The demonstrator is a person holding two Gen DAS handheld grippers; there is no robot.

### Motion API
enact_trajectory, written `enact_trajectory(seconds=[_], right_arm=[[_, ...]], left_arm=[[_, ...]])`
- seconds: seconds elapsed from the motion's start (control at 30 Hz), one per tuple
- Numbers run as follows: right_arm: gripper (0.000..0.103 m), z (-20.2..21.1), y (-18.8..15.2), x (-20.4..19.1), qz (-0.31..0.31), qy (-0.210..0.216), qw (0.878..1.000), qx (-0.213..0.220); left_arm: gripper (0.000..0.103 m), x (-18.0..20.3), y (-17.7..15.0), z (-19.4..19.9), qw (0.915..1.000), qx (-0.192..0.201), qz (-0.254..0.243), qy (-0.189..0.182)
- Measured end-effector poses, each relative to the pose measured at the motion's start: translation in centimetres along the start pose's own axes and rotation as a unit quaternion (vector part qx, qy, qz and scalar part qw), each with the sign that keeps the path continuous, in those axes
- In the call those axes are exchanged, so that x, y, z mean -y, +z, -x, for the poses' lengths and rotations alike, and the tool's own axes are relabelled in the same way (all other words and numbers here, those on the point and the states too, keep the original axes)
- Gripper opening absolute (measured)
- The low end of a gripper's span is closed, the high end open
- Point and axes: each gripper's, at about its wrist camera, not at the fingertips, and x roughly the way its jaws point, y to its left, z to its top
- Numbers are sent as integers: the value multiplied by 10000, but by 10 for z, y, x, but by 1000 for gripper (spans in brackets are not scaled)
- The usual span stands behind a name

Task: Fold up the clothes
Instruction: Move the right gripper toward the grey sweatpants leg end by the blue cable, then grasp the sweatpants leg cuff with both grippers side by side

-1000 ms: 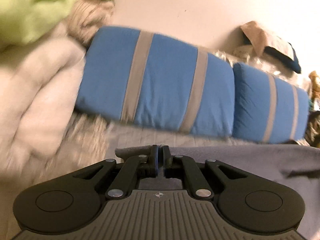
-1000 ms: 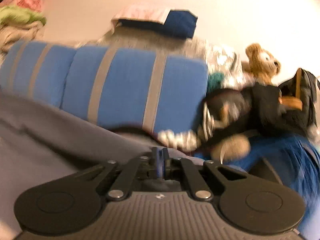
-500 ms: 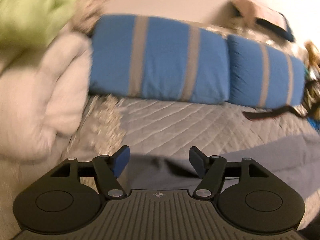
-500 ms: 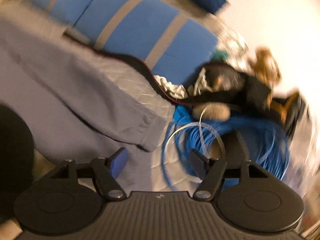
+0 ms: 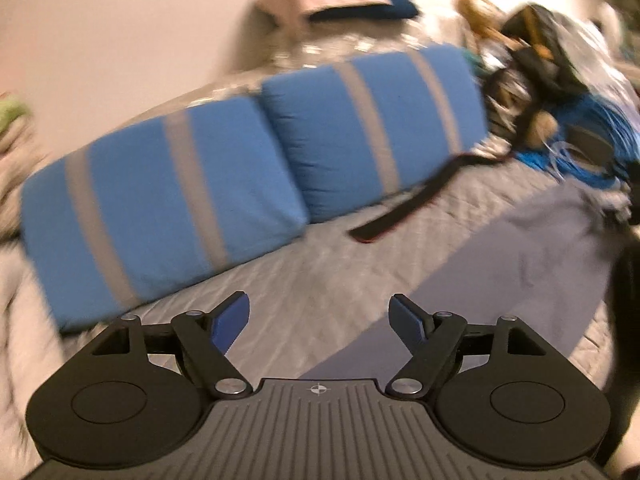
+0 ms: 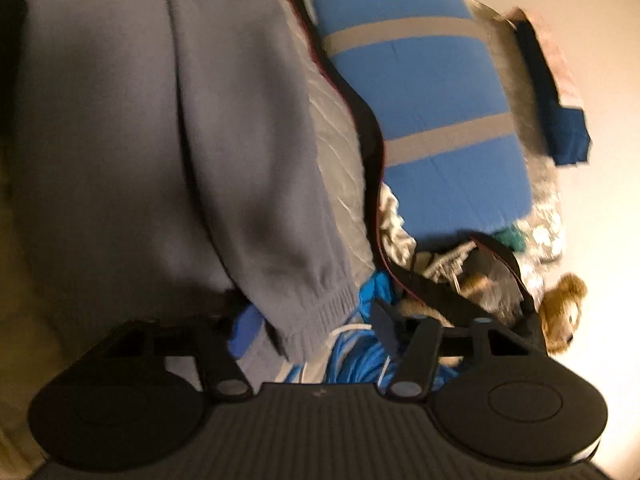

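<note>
A grey garment [image 6: 140,120] lies spread on the quilted bed, and its ribbed cuff [image 6: 320,312] reaches down to my right gripper [image 6: 312,316]. The cuff sits between that gripper's jaws, which are closing, with a gap still showing at the right fingertip [image 6: 382,318]. The right wrist view is rolled sideways. My left gripper [image 5: 318,302] hovers over the grey quilt [image 5: 320,272] with its jaws opening and nothing between them. In the left wrist view the same grey garment [image 5: 540,248] lies to the right of that gripper.
Two blue pillows with grey stripes [image 5: 160,208] [image 5: 372,136] lean along the wall. A black strap [image 5: 412,208] trails across the quilt. A coil of blue cable [image 6: 360,356], a dark bag [image 5: 536,52] and a teddy bear [image 6: 564,312] crowd the bed's right end.
Both grippers went from shut on grey cloth to open. The left swung right along the pillows and rolled. The right rolled sideways, sank to the cuff, and its jaws have narrowed again.
</note>
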Motion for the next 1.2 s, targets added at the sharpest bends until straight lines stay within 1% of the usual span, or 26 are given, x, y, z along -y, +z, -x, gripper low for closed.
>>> enact_trajectory(seconds=[0.07,0.1,0.17,0.2,0.27,0.33,0.43,0.47,0.53,0.57,0.6,0.63,0.67,0.7,0.73,0.77,0.83,0.9,0.93,1.03,1.1,1.2], right_arm=[[32,-2,2,3,134,171,9998,-8],[29,-2,3,9,81,181,9998,5],[27,-2,5,27,-123,180,9997,51],[24,-1,6,37,-227,166,9996,74],[20,0,8,57,-383,115,9991,120],[17,2,10,74,-438,69,9989,165],[16,4,14,93,-551,71,9982,228],[15,5,14,97,-575,72,9980,244],[15,7,14,105,-622,74,9977,276],[15,7,15,109,-645,75,9975,292],[15,8,15,112,-657,65,9973,305],[15,8,14,113,-657,57,9973,311],[15,8,13,114,-653,53,9974,313],[15,9,12,114,-646,50,9974,319],[15,9,11,113,-638,47,9974,326],[16,11,9,112,-632,59,9974,337],[16,13,5,107,-585,62,9976,356],[16,15,1,101,-548,73,9978,360],[16,15,-2,98,-548,95,9978,348],[15,21,-7,90,-549,156,9978,342],[13,27,-11,84,-497,184,9980,344],[12,36,-18,73,-438,165,9983,341]], left_arm=[[76,30,8,-17,9984,-9,-535,-189],[76,47,10,-27,9959,-86,-853,-304],[76,82,12,-49,9887,-179,-1420,-434],[76,97,11,-58,9852,-203,-1635,-479],[76,129,8,-80,9779,-303,-1976,-609],[76,158,4,-106,9704,-493,-2198,-867],[76,188,-2,-134,9631,-639,-2308,-1228],[76,195,-4,-141,9611,-624,-2388,-1239],[76,212,-9,-158,9554,-636,-2720,-954],[76,219,-12,-166,9508,-682,-2923,-769],[74,224,-17,-174,9429,-787,-3187,-563],[68,229,-22,-183,9331,-906,-3463,-350],[42,233,-29,-191,9204,-1065,-3759,-151],[10,233,-34,-194,9107,-1174,-3960,12],[3,231,-36,-193,9074,-1154,-4039,139],[3,227,-39,-190,9055,-1102,-4090,258],[3,218,-36,-173,9085,-926,-4064,296],[3,212,-34,-153,9027,-649,-4225,489],[3,212,-31,-144,9012,-576,-4265,503],[3,211,-24,-115,9011,-463,-4292,408],[3,217,-28,-99,8960,-450,-4409,298],[3,231,-40,-87,8878,-510,-4573,60]])
